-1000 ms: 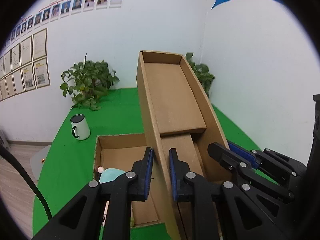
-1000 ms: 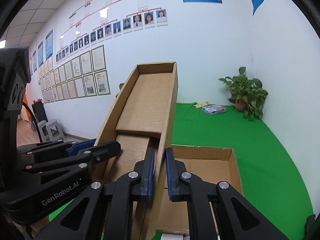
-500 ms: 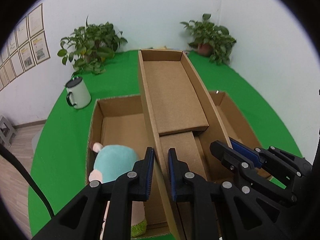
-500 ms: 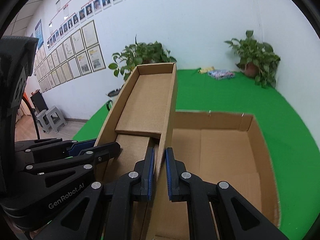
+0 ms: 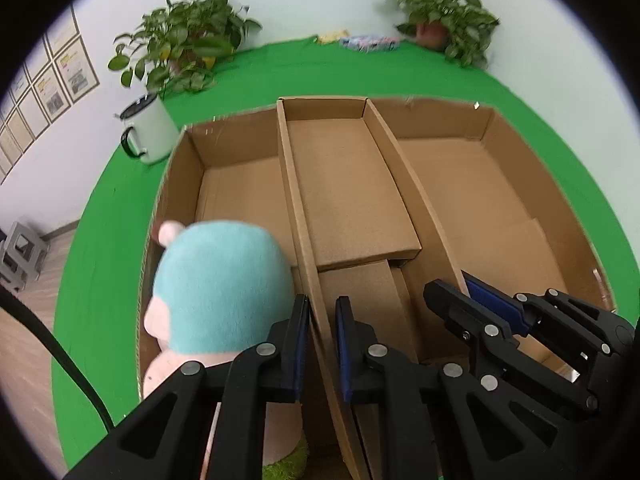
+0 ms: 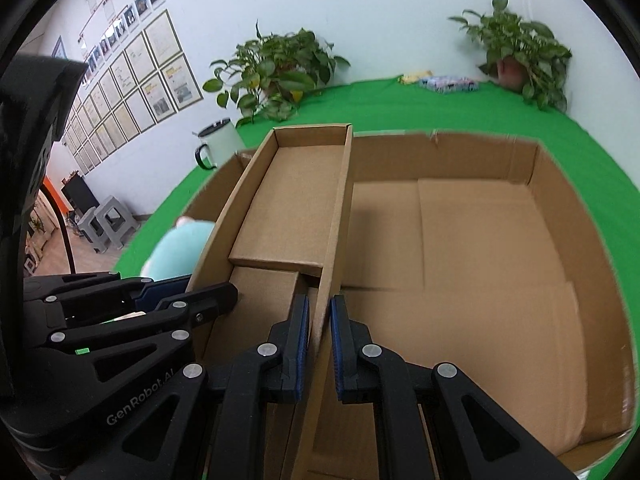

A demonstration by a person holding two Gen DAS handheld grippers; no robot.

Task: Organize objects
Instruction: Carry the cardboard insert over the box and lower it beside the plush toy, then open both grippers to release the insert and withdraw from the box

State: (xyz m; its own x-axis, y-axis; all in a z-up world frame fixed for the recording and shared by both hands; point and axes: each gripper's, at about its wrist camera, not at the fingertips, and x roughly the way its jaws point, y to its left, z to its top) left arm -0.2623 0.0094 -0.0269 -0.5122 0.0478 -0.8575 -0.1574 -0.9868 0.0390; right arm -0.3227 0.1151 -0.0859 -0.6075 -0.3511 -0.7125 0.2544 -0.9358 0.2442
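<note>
— Left gripper (image 5: 322, 344) clamped on the left long wall of the narrow cardboard box (image 5: 348, 196); blue pads pinch the wall from both sides.

— And the other claw?

— Right gripper (image 6: 318, 344) clenched the same way on the right long wall of that narrow box. Both grip at the near end, so it hangs between the two.

— Which way does it run?

— Long axis straight away from both grippers, toward the back wall with the potted plants (image 5: 188, 44). Open top faces up, far end closed by a short wall. Inside, two cardboard bottom flaps overlap, the far one lying over the near one.

— Where is it sitting?

— Inside the big open cardboard box (image 6: 536, 168) on the green tabletop (image 5: 112, 224). It runs parallel to the big box's side walls and splits it into a left part and a right part. Its far end is right by the big box's back wall; touching or not, can't tell. Same for whether its bottom rests on the floor of the big one.

— Anything else in there?

— Plush toy (image 5: 220, 284), teal head with pink ears, in the left part, just beside the narrow box. Right part shows only cardboard floor. White mug (image 5: 150, 130) with a dark handle stands on the green outside the far-left corner.
</note>
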